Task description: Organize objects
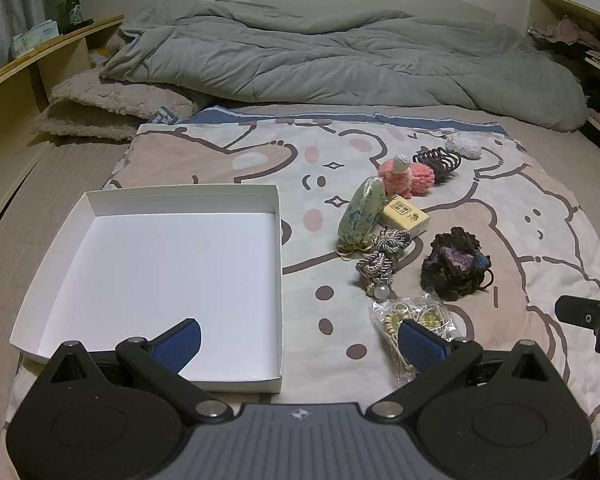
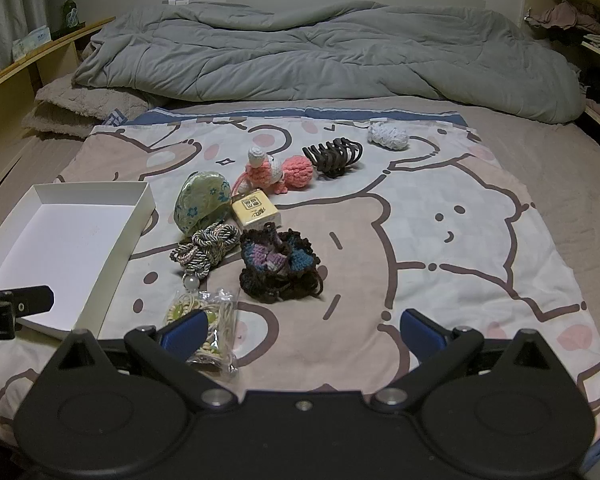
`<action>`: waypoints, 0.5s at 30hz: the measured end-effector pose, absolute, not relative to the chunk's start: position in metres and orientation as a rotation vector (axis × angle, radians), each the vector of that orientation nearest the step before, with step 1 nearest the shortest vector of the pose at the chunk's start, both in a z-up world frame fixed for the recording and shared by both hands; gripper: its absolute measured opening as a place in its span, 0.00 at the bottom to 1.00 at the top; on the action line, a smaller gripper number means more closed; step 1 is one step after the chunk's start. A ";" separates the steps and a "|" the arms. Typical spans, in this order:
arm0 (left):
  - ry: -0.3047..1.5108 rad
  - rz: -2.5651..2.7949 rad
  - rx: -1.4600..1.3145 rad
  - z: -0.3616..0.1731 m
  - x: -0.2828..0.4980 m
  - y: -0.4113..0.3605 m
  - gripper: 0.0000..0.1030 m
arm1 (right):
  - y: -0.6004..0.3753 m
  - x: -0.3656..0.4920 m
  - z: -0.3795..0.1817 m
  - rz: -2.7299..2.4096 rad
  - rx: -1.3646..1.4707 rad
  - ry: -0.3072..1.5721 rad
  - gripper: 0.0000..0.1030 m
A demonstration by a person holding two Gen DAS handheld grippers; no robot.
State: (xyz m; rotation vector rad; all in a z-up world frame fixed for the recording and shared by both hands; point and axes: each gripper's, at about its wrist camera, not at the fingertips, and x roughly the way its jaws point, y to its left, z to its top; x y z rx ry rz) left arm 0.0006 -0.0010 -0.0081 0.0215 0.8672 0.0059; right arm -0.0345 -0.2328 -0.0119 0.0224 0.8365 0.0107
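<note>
Both the left gripper (image 1: 300, 336) and right gripper (image 2: 304, 328) are held wide open, nothing gripped. The white box (image 1: 278, 216) lies at the cartoon sheet's (image 2: 460, 216) left edge; the plastic bag (image 2: 204, 320) is partly hidden behind a blue finger (image 2: 188, 330).

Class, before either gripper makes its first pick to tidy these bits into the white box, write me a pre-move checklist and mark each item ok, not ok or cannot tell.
1. White box holds nothing, open side up: ok.
2. Left gripper jaws wide apart, nothing between them: ok.
3. Right gripper jaws wide apart, nothing between them: ok.
4. Bag of hair ties lies nearest, beside the right gripper's left jaw: ok.
5. Bag sealed shut: cannot tell.
6. Yellow tile free to lift: not ok, the floral pouch crowds it.
</note>
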 end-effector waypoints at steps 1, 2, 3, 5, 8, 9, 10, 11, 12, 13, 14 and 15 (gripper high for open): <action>0.867 0.006 0.022 -0.008 0.001 -0.001 1.00 | -0.233 -0.034 -0.012 0.011 0.022 0.837 1.00; 0.868 0.006 0.022 -0.008 0.001 -0.001 1.00 | -0.233 -0.034 -0.012 0.011 0.022 0.837 1.00; 0.868 0.006 0.021 -0.008 0.001 -0.001 1.00 | -0.233 -0.035 -0.012 0.011 0.022 0.838 1.00; 0.868 0.006 0.021 -0.008 0.001 -0.001 1.00 | -0.233 -0.035 -0.013 0.011 0.022 0.839 1.00; 0.869 0.006 0.022 -0.008 0.000 -0.001 1.00 | -0.232 -0.034 -0.013 0.010 0.022 0.840 1.00; 0.868 0.006 0.021 -0.008 0.001 -0.001 1.00 | -0.232 -0.034 -0.013 0.010 0.022 0.840 1.00; 0.868 0.006 0.021 -0.008 0.001 -0.001 1.00 | -0.232 -0.035 -0.013 0.010 0.022 0.841 1.00; 0.868 0.006 0.021 -0.009 0.000 -0.002 1.00 | -0.232 -0.034 -0.013 0.010 0.022 0.841 1.00; 0.868 0.006 0.022 -0.008 0.001 -0.001 1.00 | -0.233 -0.035 -0.013 0.010 0.022 0.841 1.00; 0.868 0.006 0.022 -0.008 0.001 -0.001 1.00 | -0.232 -0.035 -0.013 0.010 0.022 0.841 1.00; 0.869 0.006 0.022 -0.008 0.001 -0.001 1.00 | -0.232 -0.035 -0.013 0.011 0.022 0.841 1.00; 0.869 0.006 0.022 -0.008 0.001 -0.001 1.00 | -0.232 -0.034 -0.013 0.010 0.022 0.842 1.00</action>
